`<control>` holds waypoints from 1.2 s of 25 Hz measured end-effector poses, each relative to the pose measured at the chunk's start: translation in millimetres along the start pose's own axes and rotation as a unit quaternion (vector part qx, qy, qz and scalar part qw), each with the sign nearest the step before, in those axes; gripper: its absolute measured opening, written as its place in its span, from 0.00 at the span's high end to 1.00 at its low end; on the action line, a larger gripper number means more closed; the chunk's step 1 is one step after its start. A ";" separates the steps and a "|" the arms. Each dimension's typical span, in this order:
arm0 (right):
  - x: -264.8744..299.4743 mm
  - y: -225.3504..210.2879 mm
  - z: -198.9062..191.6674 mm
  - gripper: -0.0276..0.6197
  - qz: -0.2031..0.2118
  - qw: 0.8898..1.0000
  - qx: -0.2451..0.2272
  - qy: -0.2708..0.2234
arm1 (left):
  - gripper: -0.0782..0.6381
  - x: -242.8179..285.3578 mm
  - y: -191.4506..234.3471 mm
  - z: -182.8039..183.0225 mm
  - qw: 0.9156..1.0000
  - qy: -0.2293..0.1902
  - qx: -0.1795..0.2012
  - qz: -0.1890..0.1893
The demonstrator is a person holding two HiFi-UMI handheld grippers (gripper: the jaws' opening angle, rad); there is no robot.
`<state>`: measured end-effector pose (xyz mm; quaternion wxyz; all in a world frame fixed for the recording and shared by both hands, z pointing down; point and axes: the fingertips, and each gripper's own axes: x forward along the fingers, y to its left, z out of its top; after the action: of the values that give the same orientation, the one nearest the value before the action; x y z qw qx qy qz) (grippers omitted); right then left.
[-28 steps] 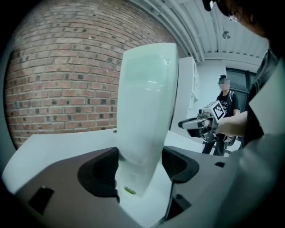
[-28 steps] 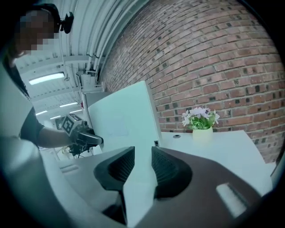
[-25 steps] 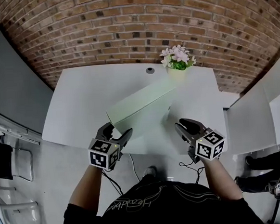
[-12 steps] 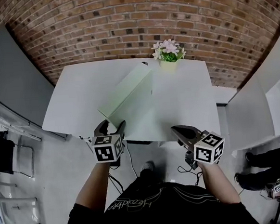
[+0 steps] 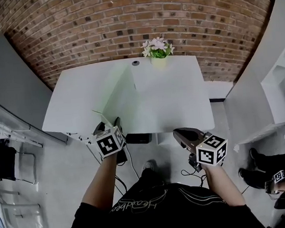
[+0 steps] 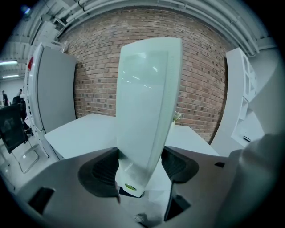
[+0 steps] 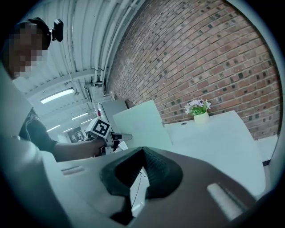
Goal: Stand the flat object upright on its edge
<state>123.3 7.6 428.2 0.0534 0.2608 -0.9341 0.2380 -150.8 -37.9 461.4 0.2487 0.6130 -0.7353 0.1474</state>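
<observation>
A pale green flat box stands upright on its long edge on the white table, running from the front left toward the back. My left gripper is shut on its near corner at the table's front edge. In the left gripper view the box rises tall between the two pads. My right gripper hangs in front of the table's edge, apart from the box, shut with nothing between its jaws. From the right gripper view the box shows broadside.
A small pot of pink flowers sits at the table's back edge beside a round cable hole. A brick wall lies behind. Grey partitions stand left, white shelving right. Cables trail on the floor under the table.
The box has swung from leaning flat-side-up to standing on its edge, turned by the left gripper. The right gripper's jaws have shut and it has drawn back slightly from the table.
</observation>
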 end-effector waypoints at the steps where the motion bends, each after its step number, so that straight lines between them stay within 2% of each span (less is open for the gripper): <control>1: -2.7 1.1 0.4 0.95 -0.001 1.000 -0.004 0.001 | 0.47 -1.4 -0.7 -0.5 1.000 0.000 -0.003 0.005; 7: -6.0 15.6 -2.1 0.95 0.009 1.000 -0.019 0.013 | 0.47 -15.6 1.0 -9.4 0.999 0.003 -0.022 0.042; 13: -1.1 15.3 -4.3 0.95 0.010 0.999 -0.027 0.027 | 0.47 -17.8 -4.8 -12.0 0.997 0.004 -0.042 0.058; 21: 7.8 -17.5 -4.0 0.95 -0.008 0.999 -0.015 0.043 | 0.47 4.1 -1.0 4.9 0.995 -0.021 -0.047 0.080; 30: 40.1 -60.0 14.1 0.95 -0.016 0.999 -0.004 0.052 | 0.47 56.3 3.2 38.3 0.994 -0.023 -0.053 0.093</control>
<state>120.0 -62.7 449.7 0.1066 0.2629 -0.9266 0.2470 -168.1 -103.8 460.5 0.2492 0.5312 -0.8014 0.1160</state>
